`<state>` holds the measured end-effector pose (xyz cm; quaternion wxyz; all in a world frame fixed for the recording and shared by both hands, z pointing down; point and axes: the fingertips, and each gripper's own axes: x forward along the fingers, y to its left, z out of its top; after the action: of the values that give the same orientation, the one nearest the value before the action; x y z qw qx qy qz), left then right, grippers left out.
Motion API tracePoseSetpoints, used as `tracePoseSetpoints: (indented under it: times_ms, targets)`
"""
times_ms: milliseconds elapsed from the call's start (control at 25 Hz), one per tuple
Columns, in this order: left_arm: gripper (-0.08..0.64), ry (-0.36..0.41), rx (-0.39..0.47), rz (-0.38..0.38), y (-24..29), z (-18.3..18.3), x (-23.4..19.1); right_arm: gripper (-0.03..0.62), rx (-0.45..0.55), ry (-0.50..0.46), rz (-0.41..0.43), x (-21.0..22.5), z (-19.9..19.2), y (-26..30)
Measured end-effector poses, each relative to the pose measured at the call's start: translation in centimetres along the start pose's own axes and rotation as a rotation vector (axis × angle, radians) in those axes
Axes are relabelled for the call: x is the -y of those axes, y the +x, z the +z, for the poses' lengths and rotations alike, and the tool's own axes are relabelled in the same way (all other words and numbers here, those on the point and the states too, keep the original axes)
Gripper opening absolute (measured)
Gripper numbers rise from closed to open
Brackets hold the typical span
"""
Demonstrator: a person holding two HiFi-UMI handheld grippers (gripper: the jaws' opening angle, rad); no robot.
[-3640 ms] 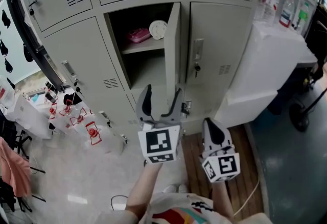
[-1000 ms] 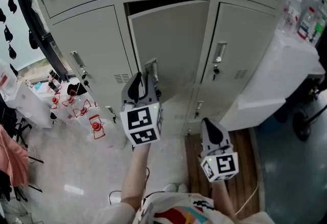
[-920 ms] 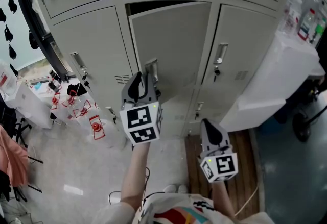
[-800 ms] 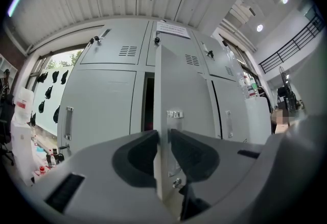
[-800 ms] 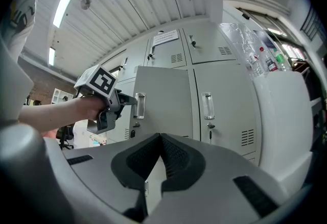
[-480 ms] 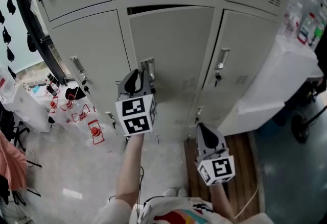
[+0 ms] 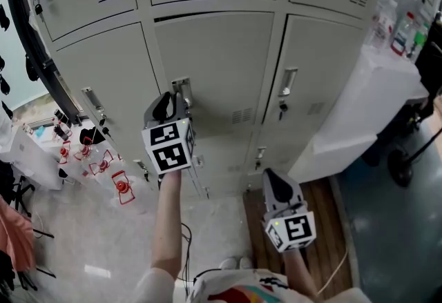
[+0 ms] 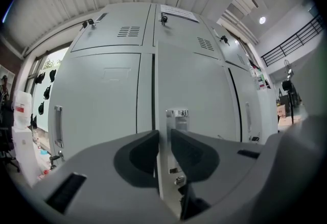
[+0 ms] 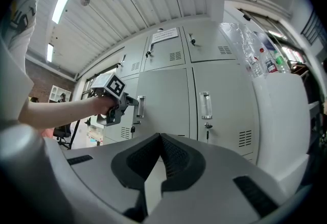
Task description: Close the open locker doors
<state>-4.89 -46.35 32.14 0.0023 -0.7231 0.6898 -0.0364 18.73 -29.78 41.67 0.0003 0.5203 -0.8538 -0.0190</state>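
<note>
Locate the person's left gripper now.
In the head view, the left gripper is left of centre, its jaws clamped on the chrome handle of the middle grey metal locker door.

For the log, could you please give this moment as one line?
left gripper: shut on handle | door: nearly closed | right gripper: shut

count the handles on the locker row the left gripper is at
3: left door handle, middle door handle gripped by the left gripper, right door handle. More may lie off-frame.
</note>
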Motion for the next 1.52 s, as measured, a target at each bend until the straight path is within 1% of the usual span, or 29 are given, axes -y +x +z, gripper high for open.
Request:
tracePoseSetpoints:
  times_ms: [120,200,280,360,480,640,960,1200,1360,1520]
  targets:
    - [0.075,0.006,-0.016,0.024,0.9,-0.1,-0.4,0.006,-0.004,-0.003,-0.005,0.3,0.0,0.0]
    - [0.077,-0.002,-0.02,0.012,1.3,-0.1,0.0,0.006,-0.003,-0.004,-0.008,0.5,0.2,-0.1]
    - [0.207,-0.015,-0.023,-0.012,1.9,-0.1,0.8,0.006,-0.008,-0.009,-0.014,1.0,0.0,-0.2]
    - [0.207,-0.019,-0.026,-0.002,2.4,-0.1,1.3,0.006,-0.018,-0.019,-0.021,1.5,-0.3,-0.3]
    - [0.207,-0.002,-0.038,0.032,3.0,-0.1,1.2,0.006,-0.013,-0.011,-0.033,2.0,0.0,-0.6]
    - [0.207,-0.033,-0.029,0.03,3.5,-0.1,1.0,0.006,-0.019,-0.003,-0.052,2.9,-0.6,-1.0]
    - [0.212,-0.018,-0.034,0.062,4.5,-0.1,0.9,0.006,-0.014,0.004,-0.055,3.0,-0.5,-0.9]
    - [0.215,-0.014,-0.024,0.084,4.8,-0.4,0.8,0.006,-0.002,0.01,-0.078,3.6,-0.3,-1.1]
    - [0.215,-0.016,-0.022,0.079,4.8,-0.4,0.8,0.006,-0.006,-0.008,-0.085,3.9,-0.3,-1.3]
    - [0.215,-0.02,-0.022,0.064,4.8,-0.2,0.8,0.006,0.008,0.003,-0.077,3.2,0.2,-1.4]
